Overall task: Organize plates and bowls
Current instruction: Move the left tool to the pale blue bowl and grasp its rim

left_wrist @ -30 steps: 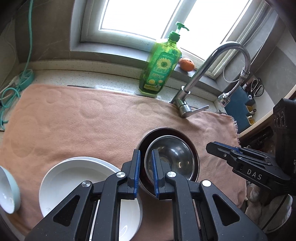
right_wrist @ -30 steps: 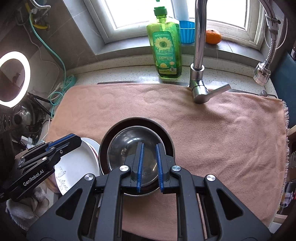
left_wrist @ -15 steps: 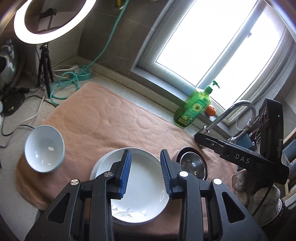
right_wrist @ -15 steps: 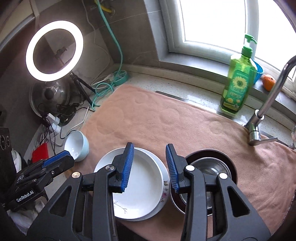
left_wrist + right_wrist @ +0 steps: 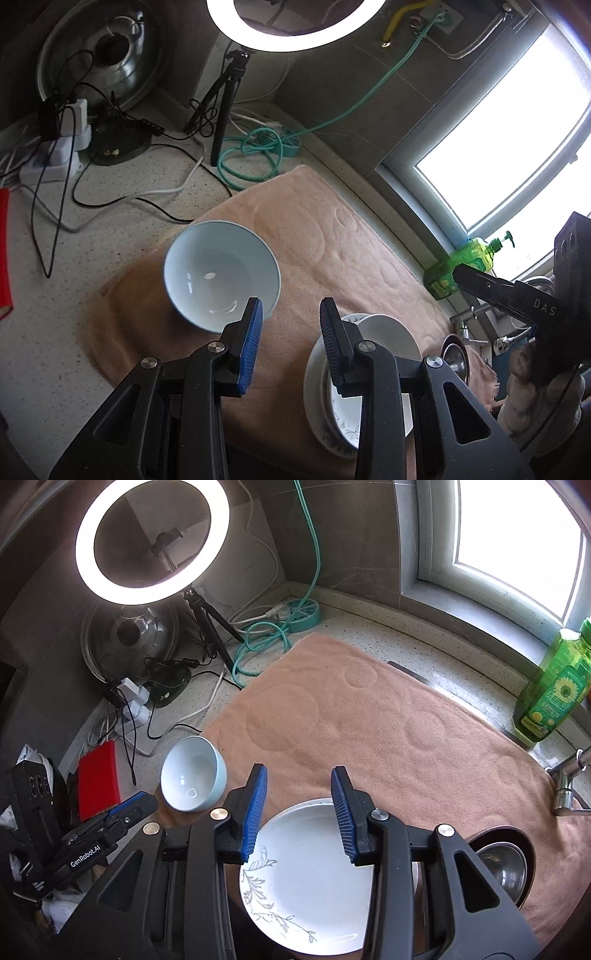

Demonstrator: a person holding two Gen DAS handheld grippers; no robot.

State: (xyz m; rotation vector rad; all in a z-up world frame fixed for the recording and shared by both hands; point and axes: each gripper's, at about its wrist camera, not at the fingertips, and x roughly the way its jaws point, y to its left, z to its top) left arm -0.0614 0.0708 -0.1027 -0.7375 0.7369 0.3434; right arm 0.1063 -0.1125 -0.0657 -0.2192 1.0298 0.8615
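Fingers of the left gripper and right gripper stand partly apart, empty. Near the towel's left edge, the tilted blue bowl could roll off if nudged; stacked plates sit nearer.

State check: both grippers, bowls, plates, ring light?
left gripper: open, empty
right gripper: open, empty
light blue bowl: upright, empty, on towel edge
white plates: stacked, empty
steel bowl: nested in dark bowl
ring light: on
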